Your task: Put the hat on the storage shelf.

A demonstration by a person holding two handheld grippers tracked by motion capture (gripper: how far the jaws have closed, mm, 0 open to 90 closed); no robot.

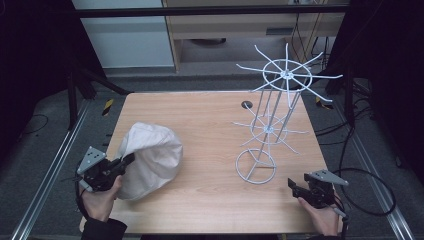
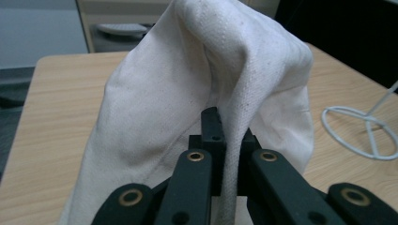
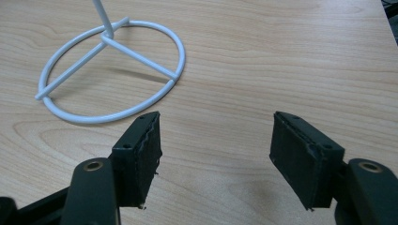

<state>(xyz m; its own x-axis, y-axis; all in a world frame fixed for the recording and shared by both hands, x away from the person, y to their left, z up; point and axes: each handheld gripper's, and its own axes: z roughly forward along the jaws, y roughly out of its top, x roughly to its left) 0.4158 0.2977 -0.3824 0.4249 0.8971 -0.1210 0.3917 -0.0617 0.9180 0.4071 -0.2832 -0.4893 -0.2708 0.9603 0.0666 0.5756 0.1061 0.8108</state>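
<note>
- Two grippers work this table [image 1: 210, 200], so go from its left edge to its right.
- Left gripper [image 1: 127, 161], near the front-left corner, has its jaws pinched on a fold of the white cloth hat [image 1: 150, 160], whose fabric runs up between them; the hat's far side rests on the wood.
- Lifting well likely means keeping that pinch firm and raising slowly, so the limp canvas does not slip free.
- White wire hat stand [image 1: 270, 125] sits upright toward the right edge, well apart from the hat.
- Right gripper [image 1: 299, 186], near the front-right corner, has jaws spread and empty just beside the stand's ring base [image 3: 112, 70]; it could steady that base.
</note>
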